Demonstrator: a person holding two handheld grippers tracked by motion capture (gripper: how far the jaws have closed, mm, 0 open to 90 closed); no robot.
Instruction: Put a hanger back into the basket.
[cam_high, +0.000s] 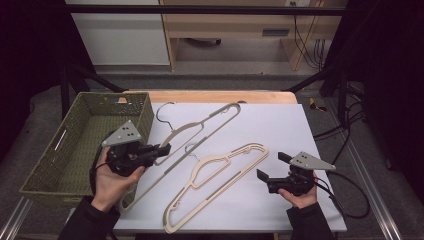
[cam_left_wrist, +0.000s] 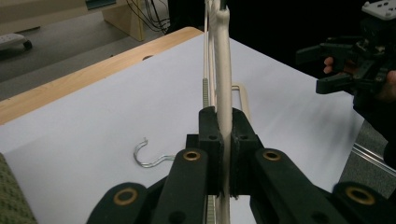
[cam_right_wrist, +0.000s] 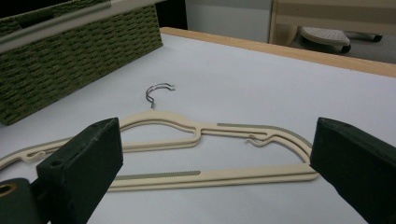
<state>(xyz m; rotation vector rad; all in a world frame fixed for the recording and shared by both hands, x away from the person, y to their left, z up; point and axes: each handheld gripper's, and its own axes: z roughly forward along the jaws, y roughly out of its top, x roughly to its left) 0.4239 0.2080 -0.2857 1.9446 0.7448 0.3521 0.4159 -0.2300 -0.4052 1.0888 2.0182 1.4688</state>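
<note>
One hanger (cam_left_wrist: 223, 70) clamped between left claw (cam_left_wrist: 224, 140) jaws.

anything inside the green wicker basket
Nothing visible inside the green wicker basket in the high view: bare woven floor and walls. The left gripper, shut on a cream hanger, and its grey plate cover the basket's near right corner, so that part is hidden.

Two cream hangers (cam_high: 212, 187) lie on the bench (cam_high: 270, 125); the left gripper (cam_high: 162, 148) clamps the far one (cam_high: 200, 131) beside the basket (cam_high: 60, 155); the right gripper (cam_high: 272, 165) gapes.
</note>
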